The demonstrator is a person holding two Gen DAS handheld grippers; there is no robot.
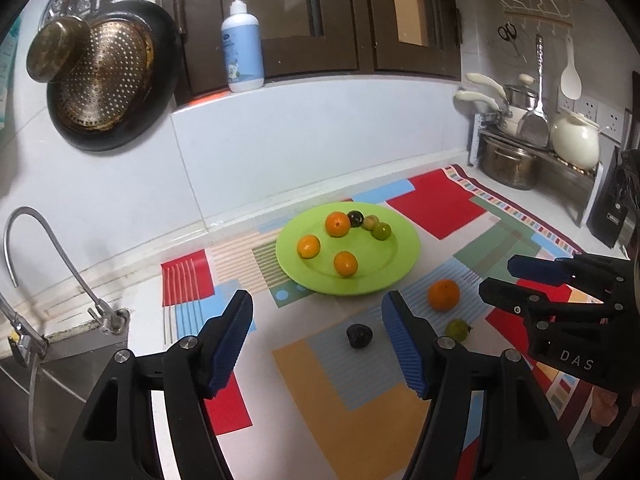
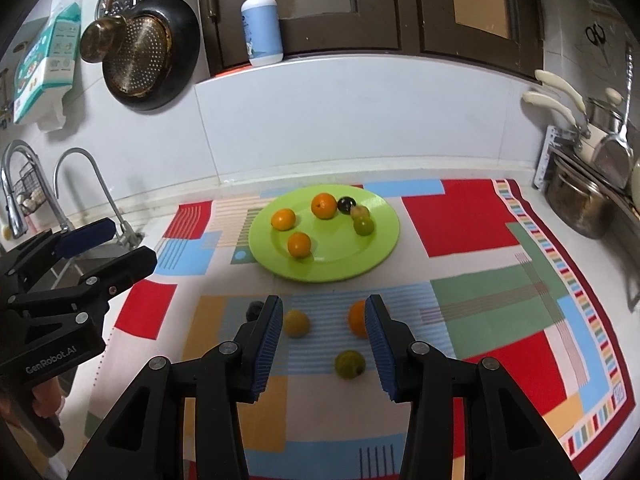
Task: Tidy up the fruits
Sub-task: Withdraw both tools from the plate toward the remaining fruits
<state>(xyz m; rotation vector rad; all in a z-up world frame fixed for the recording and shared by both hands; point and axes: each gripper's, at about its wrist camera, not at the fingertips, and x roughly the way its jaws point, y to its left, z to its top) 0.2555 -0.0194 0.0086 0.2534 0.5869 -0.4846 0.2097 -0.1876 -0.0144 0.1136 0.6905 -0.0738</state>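
- The left wrist camera is sitting behind the left gripper [image 1: 316, 312], looking forward and downward along its two fingers across the patterned mat [image 1: 360, 400] toward the green plate [image 1: 404, 256] and the tiled wall behind
- It is catching the right gripper [image 1: 496, 280] at its right edge and the faucet [image 1: 52, 252] at its left
- The right wrist camera is riding behind the right gripper [image 2: 324, 316], also facing forward and downward, close above the mat [image 2: 472, 312]
- It is showing the left gripper [image 2: 124, 244] at its left edge
- Both views are sharing the plate [image 2: 384, 236], the mat, the wall and the pump bottle [image 1: 242, 46] on the ledge
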